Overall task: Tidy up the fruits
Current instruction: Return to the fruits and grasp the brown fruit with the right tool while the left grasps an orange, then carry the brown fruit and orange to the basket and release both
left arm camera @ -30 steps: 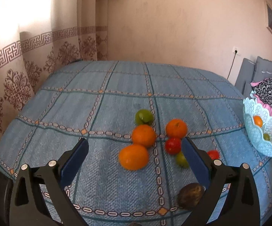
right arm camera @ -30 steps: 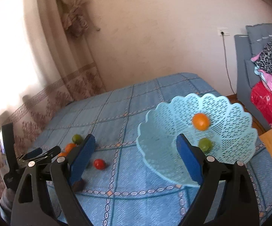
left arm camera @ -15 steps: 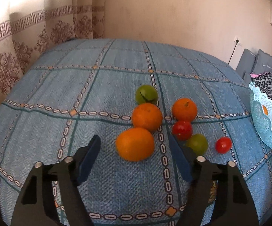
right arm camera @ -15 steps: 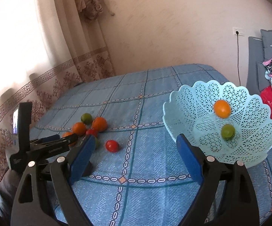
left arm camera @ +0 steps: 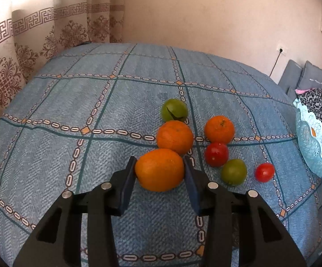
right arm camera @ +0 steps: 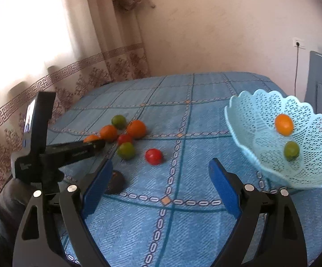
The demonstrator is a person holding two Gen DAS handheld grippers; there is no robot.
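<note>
My left gripper (left arm camera: 159, 165) is shut on the nearest orange (left arm camera: 159, 169), which rests on the blue bedspread (left arm camera: 72, 111). Behind it lie two more oranges (left arm camera: 174, 136), a green fruit (left arm camera: 174, 110), a red tomato (left arm camera: 216, 154), another green fruit (left arm camera: 233, 172) and a small red tomato (left arm camera: 264, 172). My right gripper (right arm camera: 161, 178) is open and empty, above the bedspread near a light blue lace basket (right arm camera: 261, 115) holding an orange fruit (right arm camera: 284, 124) and a green fruit (right arm camera: 291, 150). The left gripper also shows in the right wrist view (right arm camera: 95, 143).
A dark brown fruit (right arm camera: 116, 182) lies near my right gripper's left finger. Patterned curtains (left arm camera: 16, 55) hang at the left, a plain wall behind. Grey cushions and clothes (left arm camera: 312, 89) sit beyond the basket at the right.
My left gripper moved forward and closed its fingers onto the nearest orange. My right gripper turned left, so the basket shifted to the right of its view.
</note>
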